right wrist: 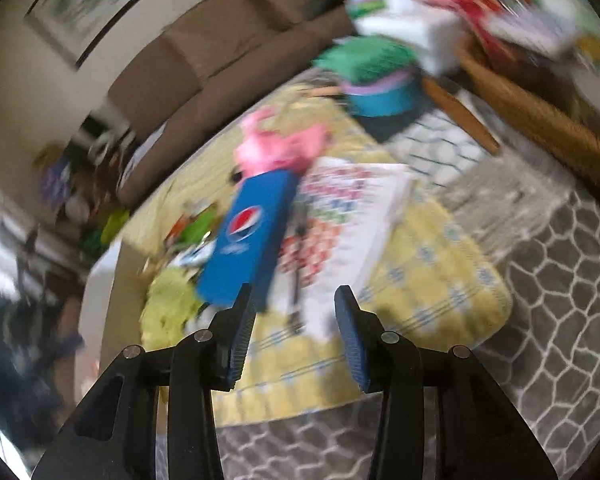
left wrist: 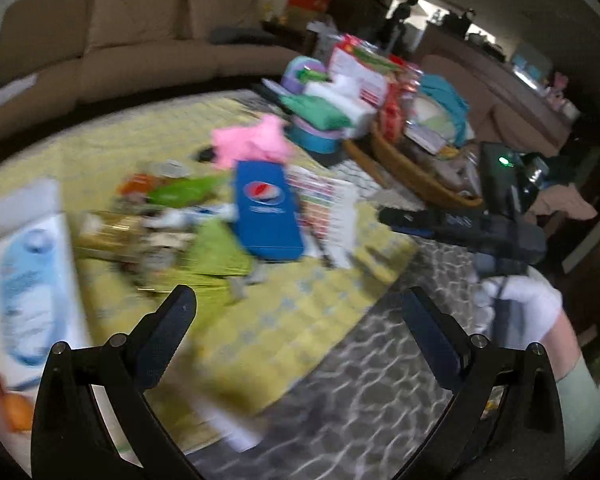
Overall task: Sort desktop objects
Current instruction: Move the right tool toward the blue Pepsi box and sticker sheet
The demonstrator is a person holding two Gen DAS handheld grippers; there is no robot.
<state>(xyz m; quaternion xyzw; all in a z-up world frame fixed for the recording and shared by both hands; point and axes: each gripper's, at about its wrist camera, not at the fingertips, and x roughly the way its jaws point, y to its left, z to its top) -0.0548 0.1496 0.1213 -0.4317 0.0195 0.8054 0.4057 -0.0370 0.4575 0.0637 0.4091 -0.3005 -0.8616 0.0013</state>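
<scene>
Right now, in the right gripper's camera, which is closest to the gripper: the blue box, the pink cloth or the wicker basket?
1. Blue box, just ahead of the right gripper, slightly left.
2. Pink cloth, behind the box.
3. Wicker basket, far right.

Motion blur smears both views. The small clutter left of the blue cardboard Pepsi box cannot be identified. The white-and-blue package is cut by the left edge. The woven wicker basket runs off the right edge.
</scene>
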